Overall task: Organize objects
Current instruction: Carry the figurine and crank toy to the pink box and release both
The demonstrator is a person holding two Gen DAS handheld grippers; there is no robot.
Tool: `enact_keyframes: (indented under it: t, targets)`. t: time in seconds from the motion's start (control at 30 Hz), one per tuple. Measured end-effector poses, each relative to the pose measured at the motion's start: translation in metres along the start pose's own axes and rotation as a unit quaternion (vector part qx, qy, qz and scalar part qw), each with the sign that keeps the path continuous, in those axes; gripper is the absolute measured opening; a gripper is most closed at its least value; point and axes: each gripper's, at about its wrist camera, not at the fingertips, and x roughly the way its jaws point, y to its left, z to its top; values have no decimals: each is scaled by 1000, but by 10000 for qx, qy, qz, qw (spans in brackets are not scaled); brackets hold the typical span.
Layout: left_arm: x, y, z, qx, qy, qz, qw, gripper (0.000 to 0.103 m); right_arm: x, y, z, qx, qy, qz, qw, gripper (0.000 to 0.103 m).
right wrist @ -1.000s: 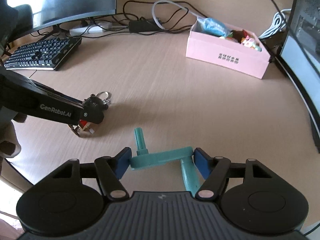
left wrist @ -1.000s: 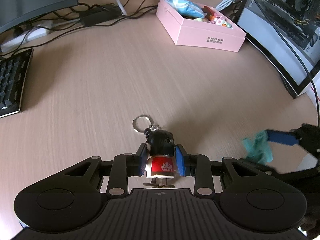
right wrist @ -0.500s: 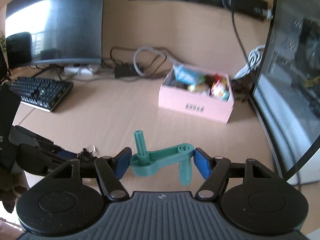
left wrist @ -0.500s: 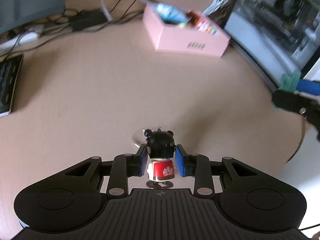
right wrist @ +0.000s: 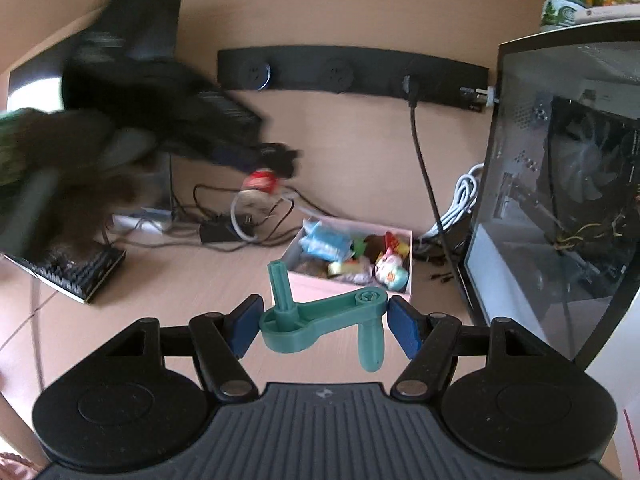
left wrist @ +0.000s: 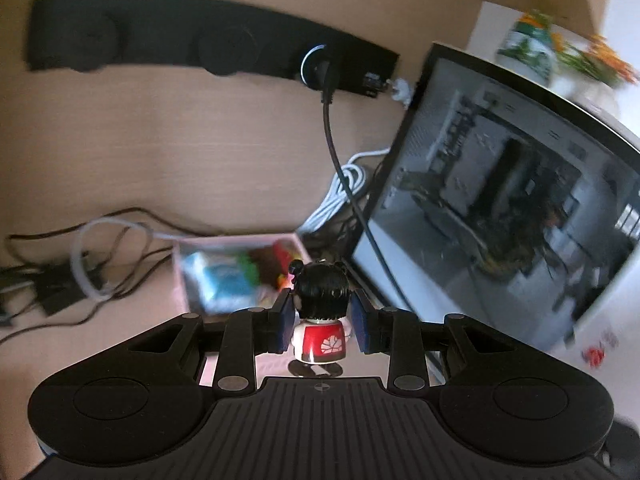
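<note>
Both tools are carrying toys above the pale wooden counter (right wrist: 168, 300).
The left tool (left wrist: 322, 322) is clamping a black-haired, red-shirted doll figurine (left wrist: 320, 308); the right tool (right wrist: 322, 322) is gripping a teal plastic crank handle (right wrist: 320, 314), both near the open pink cardboard box (right wrist: 320, 286) of toys.

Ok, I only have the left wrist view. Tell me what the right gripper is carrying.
Observer: The right gripper is clamped on a teal crank handle, held off the desk.
Operator: Describe the pink box contents; mine are blurred.
Observer: The pink box holds a blue packet and several small colourful toys; it looks fairly full.
Operator: Report where my left gripper sits from there.
Observer: The left gripper shows blurred at upper left, above the cables, with the doll keychain in it.
</note>
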Motion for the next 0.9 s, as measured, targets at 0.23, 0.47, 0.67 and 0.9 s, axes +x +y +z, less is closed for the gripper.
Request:
enact_keyframes:
  t: [0.23, 0.47, 0.67, 0.9]
  targets:
    - [63, 6, -2, -10, -256, 331, 9991, 34, 20, -28, 0, 212, 59, 34, 9998, 68]
    - [26, 36, -66, -339, 66, 795, 9962, 34, 59, -54, 17, 524, 157, 256, 9982, 68]
    - [-34, 36, -116, 206, -381, 1424, 9889, 34, 96, -55, 87, 645, -395, 260, 9968, 69]
    - [-46, 53, -132, -263, -62, 1353, 9904, 34, 175, -49, 108, 1055, 66, 137, 9943, 90]
